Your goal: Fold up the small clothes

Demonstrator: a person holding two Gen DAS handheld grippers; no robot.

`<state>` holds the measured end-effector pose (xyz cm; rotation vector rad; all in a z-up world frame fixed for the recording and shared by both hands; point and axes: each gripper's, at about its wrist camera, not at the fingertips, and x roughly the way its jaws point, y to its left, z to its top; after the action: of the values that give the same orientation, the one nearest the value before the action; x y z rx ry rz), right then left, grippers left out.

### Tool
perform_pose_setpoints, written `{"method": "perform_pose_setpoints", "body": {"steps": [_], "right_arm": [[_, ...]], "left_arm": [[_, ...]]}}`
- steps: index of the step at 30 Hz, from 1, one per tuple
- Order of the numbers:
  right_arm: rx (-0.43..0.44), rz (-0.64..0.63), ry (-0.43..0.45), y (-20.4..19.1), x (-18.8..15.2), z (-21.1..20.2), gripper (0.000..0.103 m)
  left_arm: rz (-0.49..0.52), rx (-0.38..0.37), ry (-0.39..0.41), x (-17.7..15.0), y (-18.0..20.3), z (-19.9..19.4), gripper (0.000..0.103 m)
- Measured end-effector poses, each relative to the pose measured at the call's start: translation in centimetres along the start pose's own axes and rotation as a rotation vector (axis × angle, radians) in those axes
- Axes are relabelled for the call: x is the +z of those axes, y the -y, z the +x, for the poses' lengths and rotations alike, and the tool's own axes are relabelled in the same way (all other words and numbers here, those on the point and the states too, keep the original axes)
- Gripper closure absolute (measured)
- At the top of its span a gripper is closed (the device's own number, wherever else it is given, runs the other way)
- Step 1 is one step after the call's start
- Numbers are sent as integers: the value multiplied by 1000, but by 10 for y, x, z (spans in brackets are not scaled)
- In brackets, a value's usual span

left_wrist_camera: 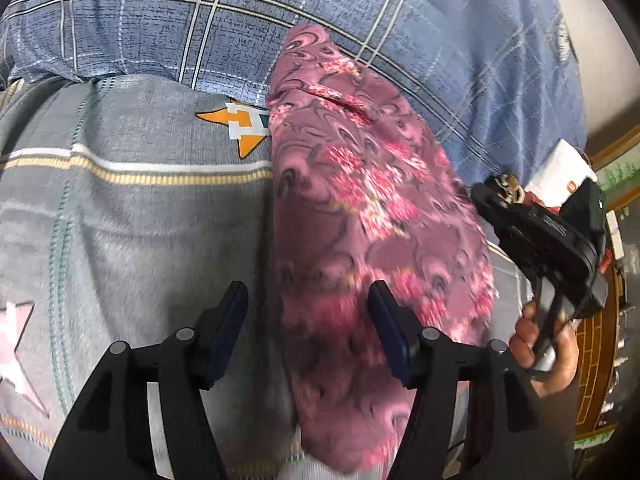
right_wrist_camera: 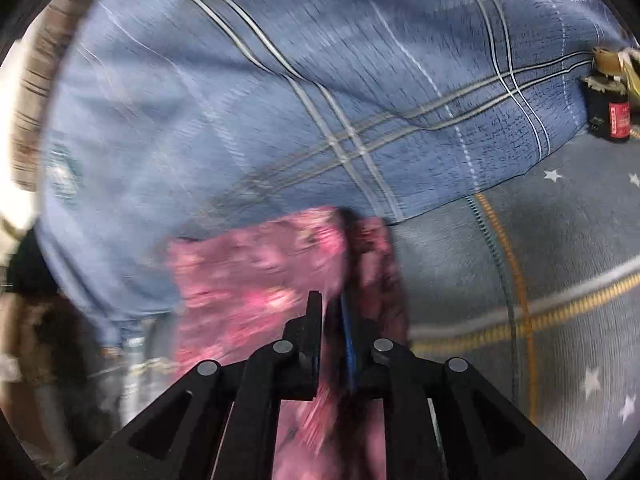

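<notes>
A pink floral garment [left_wrist_camera: 360,208] hangs lifted over the bed, a long strip from the far quilt down to the near edge. My left gripper [left_wrist_camera: 308,300] is open, its jaws wide apart around the cloth's left edge, holding nothing. My right gripper [right_wrist_camera: 331,308] is shut on the pink garment [right_wrist_camera: 256,276], the cloth pinched between its jaws and hanging below; this view is motion-blurred. The right gripper [left_wrist_camera: 552,240] also shows in the left wrist view at the right, held in a hand.
A grey bedsheet [left_wrist_camera: 132,220] with stripes and stars covers the bed. A blue plaid quilt [left_wrist_camera: 360,12] lies bunched at the back. A dark bottle with a red label [right_wrist_camera: 612,116] stands at the far right. Wooden furniture [left_wrist_camera: 600,344] stands beside the bed.
</notes>
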<state>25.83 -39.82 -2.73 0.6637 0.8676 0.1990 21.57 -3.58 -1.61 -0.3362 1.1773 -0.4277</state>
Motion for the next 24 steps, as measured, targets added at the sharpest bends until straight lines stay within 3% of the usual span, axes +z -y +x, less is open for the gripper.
{"method": "perform_pose_setpoints", "body": {"steps": [2,6,7,8,10,12,14,16,18,20,21,24], "right_arm": [[33,-9,-15,6,-18,-20,55],[75,-11,-88,18,-61,-31,54],[76,-35,-106,18,-69,-30,60],[76,-73,-106,9,-72,-30,92],[80,-131,-37,1,-71,-50,92],[92,-102,38,2,-61,-62,92],[35,-93,32,10,-53,-54,92],[-99,-102,-80,20,-57,-26,88],[-68,-95,-47,16,-59,-35,81],[-10,-61,-14,16,-59,-53,77],[33,-50,-2,18,-63,-63,68],[30,-39,-5,21,-79,-65,64]], "left_arm": [[12,8,1,-9,0,-4,41],[-7,24,-9,-26,3,5,41],[-27,26,-16,-27,2,8,41],[-44,24,-19,-29,0,7,41],[-52,13,-13,-32,0,2,41],[-50,17,-8,-36,1,-1,40],[-38,40,-14,-39,2,4,36],[-3,78,-9,-42,8,4,35],[29,90,-12,-46,15,-1,37],[32,49,-13,-50,16,-9,37],[26,38,-16,-52,17,-10,37],[40,59,-28,-60,20,0,37]]}}
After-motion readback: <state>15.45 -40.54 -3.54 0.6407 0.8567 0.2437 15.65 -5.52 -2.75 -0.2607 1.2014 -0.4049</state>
